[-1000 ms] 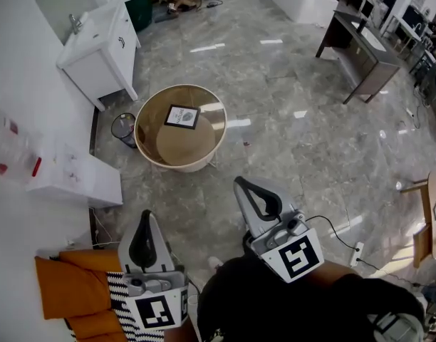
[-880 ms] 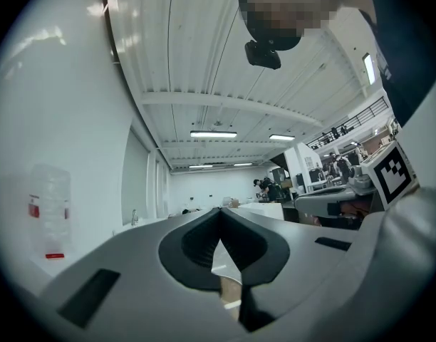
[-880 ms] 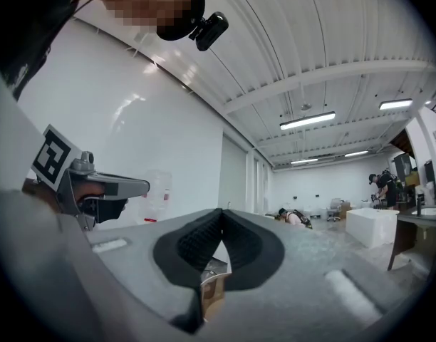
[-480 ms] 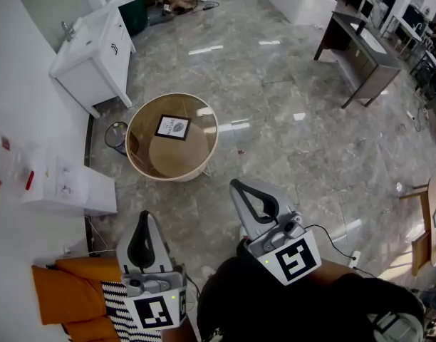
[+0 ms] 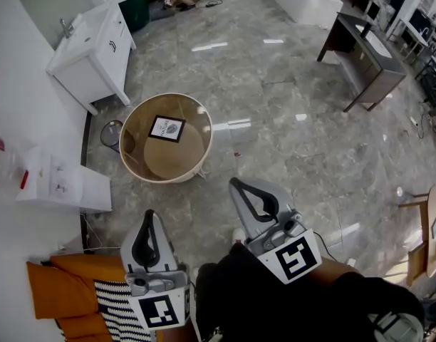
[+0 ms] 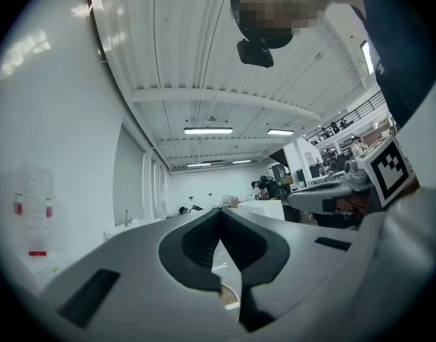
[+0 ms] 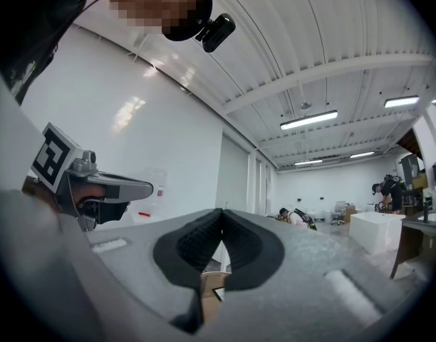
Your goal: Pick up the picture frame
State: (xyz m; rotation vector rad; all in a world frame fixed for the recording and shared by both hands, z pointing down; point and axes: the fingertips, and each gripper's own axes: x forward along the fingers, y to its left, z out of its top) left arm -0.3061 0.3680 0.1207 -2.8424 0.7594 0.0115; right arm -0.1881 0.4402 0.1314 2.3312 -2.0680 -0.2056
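**While the picture frame [image 5: 167, 128] lies in the round table [image 5: 161, 179], both grippers are clenched on nothing**

Seen from above, the frame lies flat on the tan top of the table, inside its raised cream rim and towards the far side. It is a small dark-edged frame with a white mat and a dark mark in the middle, turned a little askew. Nothing touches it.

Both tools are well short of it, near the person's body. The left gripper [image 5: 148, 216] is level, its tip aimed across the grey marble floor [image 5: 289, 141] towards the table. In its own view the two padded jaws meet in one closed seam [image 6: 219, 212], with nothing between them. The right gripper [image 5: 235, 183] is just as level and a little further forward, to the right of the table. Its jaws are likewise pressed together and empty [image 7: 221, 212]. A sliver of tan and cream shows through the notch below its pads, though I cannot tell what it is.

A wire waste bin [image 5: 111, 134] stands just beside the table on the left. Beyond that is a white vanity cabinet [image 5: 90, 48] with a tap. A white box [image 5: 61, 184] lies against the wall at the left. Below the left gripper are an orange cushion [image 5: 58, 291] and a black-and-white striped cloth [image 5: 115, 312]. A dark desk [image 5: 364, 59] stands well apart at the far right.
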